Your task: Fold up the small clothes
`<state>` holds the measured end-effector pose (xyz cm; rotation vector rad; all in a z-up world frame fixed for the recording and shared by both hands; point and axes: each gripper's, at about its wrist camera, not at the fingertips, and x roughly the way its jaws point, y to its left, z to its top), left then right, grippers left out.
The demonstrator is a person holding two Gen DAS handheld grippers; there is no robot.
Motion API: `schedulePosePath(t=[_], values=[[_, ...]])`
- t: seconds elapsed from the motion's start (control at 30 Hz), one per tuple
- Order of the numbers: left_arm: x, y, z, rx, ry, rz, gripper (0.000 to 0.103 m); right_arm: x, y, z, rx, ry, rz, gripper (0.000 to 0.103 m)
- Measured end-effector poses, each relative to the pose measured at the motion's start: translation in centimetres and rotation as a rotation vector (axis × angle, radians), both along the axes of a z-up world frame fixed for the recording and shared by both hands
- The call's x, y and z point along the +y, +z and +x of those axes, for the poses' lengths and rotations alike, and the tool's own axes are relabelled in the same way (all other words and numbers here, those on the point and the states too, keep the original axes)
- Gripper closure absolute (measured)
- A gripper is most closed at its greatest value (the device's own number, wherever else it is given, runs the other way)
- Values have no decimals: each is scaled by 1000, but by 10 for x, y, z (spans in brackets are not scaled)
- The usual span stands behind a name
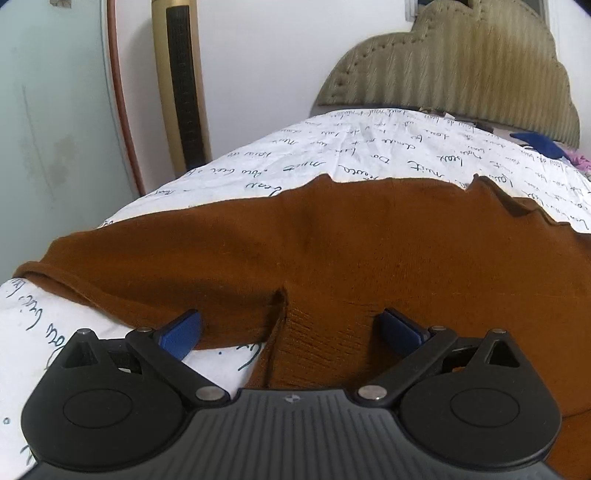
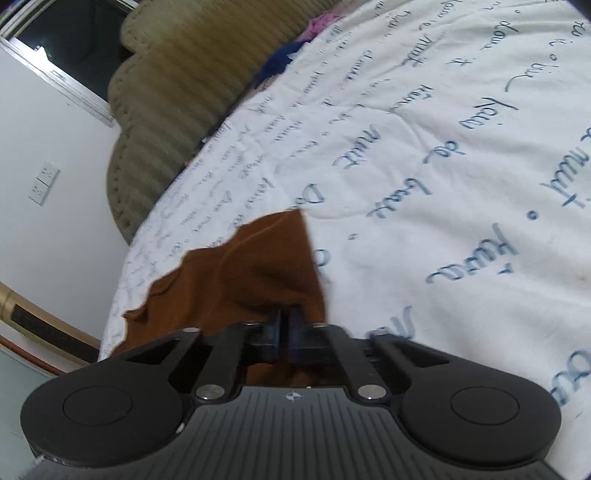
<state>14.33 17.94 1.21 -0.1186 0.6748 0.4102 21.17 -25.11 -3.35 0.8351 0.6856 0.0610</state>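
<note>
A brown knit garment (image 1: 332, 243) lies spread on a white bedsheet (image 1: 332, 151) printed with dark handwriting. My left gripper (image 1: 288, 330) is open, its blue pads (image 1: 183, 334) standing wide apart over the garment's near edge, by a fold or slit in the cloth. In the right wrist view my right gripper (image 2: 284, 325) is shut on an edge of the brown garment (image 2: 258, 269), which rises in a lifted, wrinkled flap over the sheet (image 2: 443, 221).
An olive ribbed headboard (image 1: 461, 70) stands behind the bed. A gold and black tall appliance (image 1: 181, 85) stands by the wall on the left. Blue cloth (image 1: 543, 142) and pink cloth (image 2: 321, 20) lie near the headboard. A wall socket (image 2: 43, 182) shows at the left.
</note>
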Motion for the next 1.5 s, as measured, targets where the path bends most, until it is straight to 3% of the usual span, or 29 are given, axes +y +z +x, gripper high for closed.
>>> schedulePosePath(t=[0.07, 0.1, 0.2, 0.33, 0.37, 0.4, 0.43, 0.57, 0.67, 0.73, 0.9, 1.07, 1.2, 1.37, 1.5], values=[[2, 3, -4, -14, -2, -9, 0, -3, -2, -2, 2, 10, 46, 101], [4, 3, -5, -14, 1, -15, 0, -3, 1, -4, -12, 23, 65, 87], [6, 3, -6, -13, 4, -21, 0, 12, 22, -7, -84, 66, 41, 63], [1, 1, -1, -2, 7, 6, 0, 28, 30, 14, -81, 77, -27, 64], [1, 0, -1, -2, 5, 8, 0, 28, 23, 22, -48, 55, -63, 69], [1, 1, -2, 1, 1, 7, 0, 26, 15, 28, -30, 50, -71, 84], [2, 4, -5, -5, -5, -4, 0, 23, 13, 29, -22, 38, -62, 85], [19, 20, -27, -57, -3, -61, 0, 36, 40, 12, -60, 56, -85, 61], [40, 33, -56, -110, 61, -44, 0, 77, 70, -2, -143, 186, -132, 60], [60, 37, -73, -124, 118, -77, 0, 117, 90, -8, -200, 310, -176, 59], [124, 33, -109, -127, 320, -179, 0, 239, 120, -9, -242, 676, -131, 57], [165, 28, -128, -134, 413, -214, 0, 344, 129, -17, -225, 903, -92, 56], [210, 31, -136, -128, 478, -248, 0, 400, 116, -32, -127, 1022, -20, 52], [252, 22, -166, -133, 589, -328, 0, 460, 117, -57, -203, 1144, -207, 52], [254, 17, -188, -147, 590, -333, 0, 518, 132, -72, -338, 1273, -390, 51]])
